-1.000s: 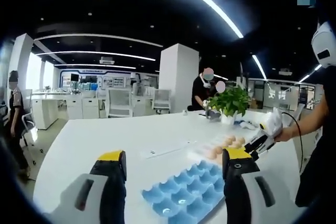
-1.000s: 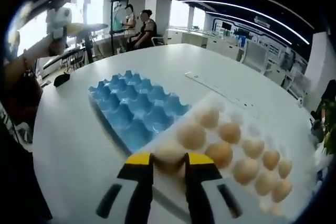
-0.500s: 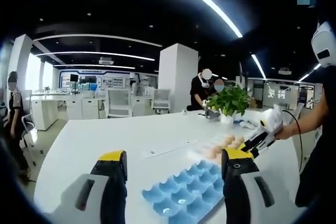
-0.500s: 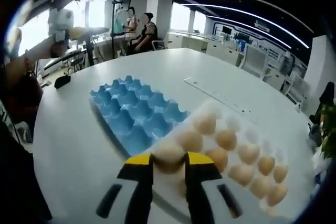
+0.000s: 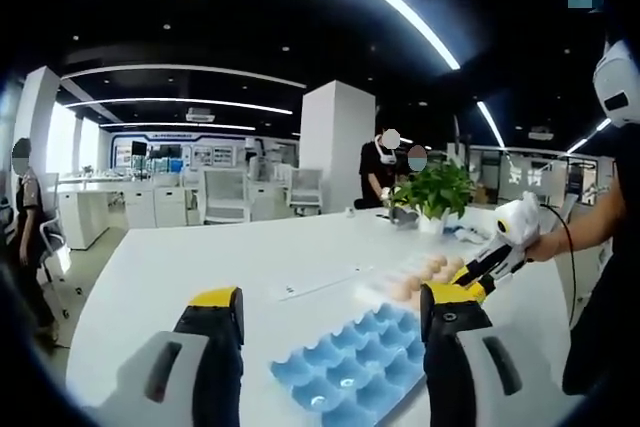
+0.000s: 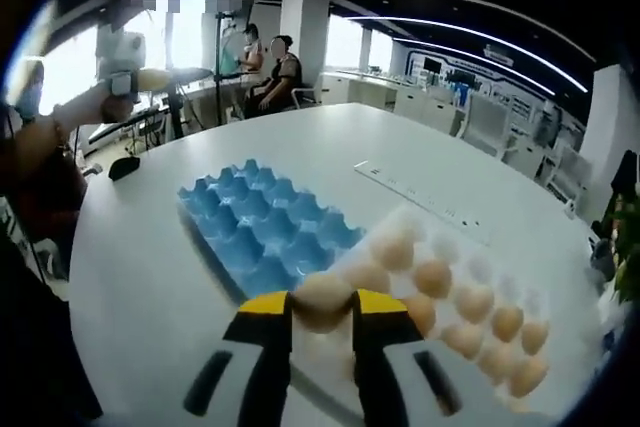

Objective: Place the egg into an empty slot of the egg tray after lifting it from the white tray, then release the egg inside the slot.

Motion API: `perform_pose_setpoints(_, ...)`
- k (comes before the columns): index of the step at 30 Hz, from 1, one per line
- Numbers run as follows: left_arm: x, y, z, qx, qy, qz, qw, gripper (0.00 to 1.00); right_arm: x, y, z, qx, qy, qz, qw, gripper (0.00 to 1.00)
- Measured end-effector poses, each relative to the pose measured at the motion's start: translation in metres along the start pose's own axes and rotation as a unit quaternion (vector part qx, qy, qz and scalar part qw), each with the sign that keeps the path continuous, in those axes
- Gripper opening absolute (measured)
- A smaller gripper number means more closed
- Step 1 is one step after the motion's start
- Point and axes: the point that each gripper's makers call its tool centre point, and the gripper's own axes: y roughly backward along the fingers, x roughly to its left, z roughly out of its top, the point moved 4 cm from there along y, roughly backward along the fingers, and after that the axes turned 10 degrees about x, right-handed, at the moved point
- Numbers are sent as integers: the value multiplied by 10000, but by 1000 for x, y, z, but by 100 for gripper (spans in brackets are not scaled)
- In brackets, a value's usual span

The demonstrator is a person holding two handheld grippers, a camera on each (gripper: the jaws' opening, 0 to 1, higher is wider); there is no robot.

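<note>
- While one pale brown egg sits clamped between its yellow-tipped jaws, the right gripper hovers above the white plastic tray.
- Beside lies one blue moulded egg tray, slots vacant.
- Left gripper gapes wide, holding nothing.

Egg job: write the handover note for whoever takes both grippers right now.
Right gripper: shut on the egg, above the near end of the white tray.
Left gripper: open, holding nothing, above the table.
Blue egg tray: every visible slot is empty; it lies next to the white tray, which holds more eggs.
Done: egg gripped.
Left: carry it over a blue slot, lower it in, open the jaws.
</note>
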Motion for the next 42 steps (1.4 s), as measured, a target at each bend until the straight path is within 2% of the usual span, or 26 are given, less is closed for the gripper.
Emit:
perform_pose_setpoints(12,1,-1,-2,67,-27,-51,10000,72,1,1,0,-19,-63,-1,10000,22)
perform_pose_setpoints(23,3,-1,-1,58,-44,-99,9999,72,14,-2,11,-134,6,116,9998,22)
perform_pose_setpoints(33,8,1,-2,75,-52,-151,9998,71,38,-12,29,-234,143,379,9989,23)
perform_pose_setpoints(42,14,6,-3,77,-80,-208,9997,70,76,-31,50,-326,406,739,9959,23)
